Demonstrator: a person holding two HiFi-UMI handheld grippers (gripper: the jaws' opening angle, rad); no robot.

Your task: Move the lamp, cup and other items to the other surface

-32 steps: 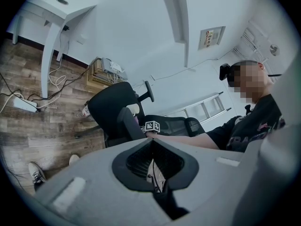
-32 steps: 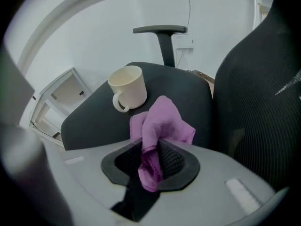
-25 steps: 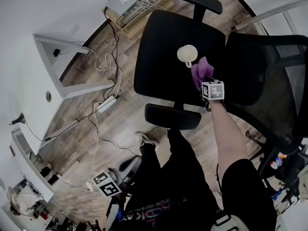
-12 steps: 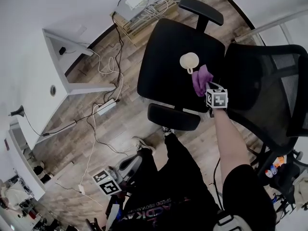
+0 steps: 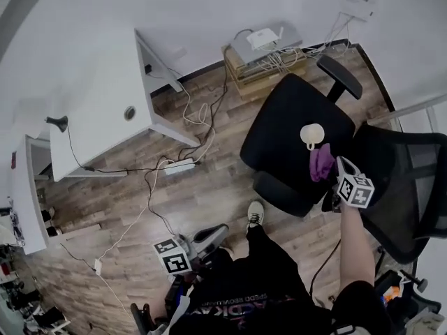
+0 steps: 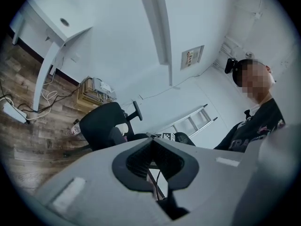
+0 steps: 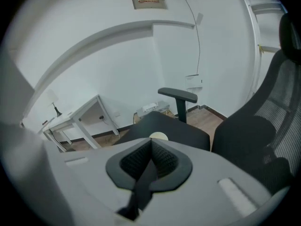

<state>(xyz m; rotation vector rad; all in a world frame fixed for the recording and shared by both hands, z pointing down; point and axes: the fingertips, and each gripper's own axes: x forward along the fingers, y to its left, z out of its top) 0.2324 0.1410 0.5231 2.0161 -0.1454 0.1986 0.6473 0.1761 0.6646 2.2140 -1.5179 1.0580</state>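
Observation:
A cream cup (image 5: 311, 135) stands on the black chair seat (image 5: 286, 128). Just below it in the head view, a purple cloth (image 5: 321, 162) hangs long and narrow at the tip of my right gripper (image 5: 335, 180). That gripper's jaws have just been closing and now meet; the pinch itself is hidden. The right gripper view shows the shut right gripper (image 7: 151, 142) above the cup (image 7: 159, 136), with no cloth visible. My left gripper (image 5: 213, 234) hangs low by my legs, shut and empty (image 6: 151, 141). A black lamp (image 5: 57, 122) stands on the white desk (image 5: 105, 110).
Cables and a power strip (image 5: 178, 166) trail over the wood floor between desk and chair. A wooden crate (image 5: 262, 58) with a router sits by the wall. The mesh backrest (image 5: 412, 180) rises at the right. A ladder (image 6: 193, 121) leans on the far wall.
My right gripper has risen off the seat, and the purple cloth that lay beside the cup now hangs at its tip. The head view has swung, bringing the white desk into sight.

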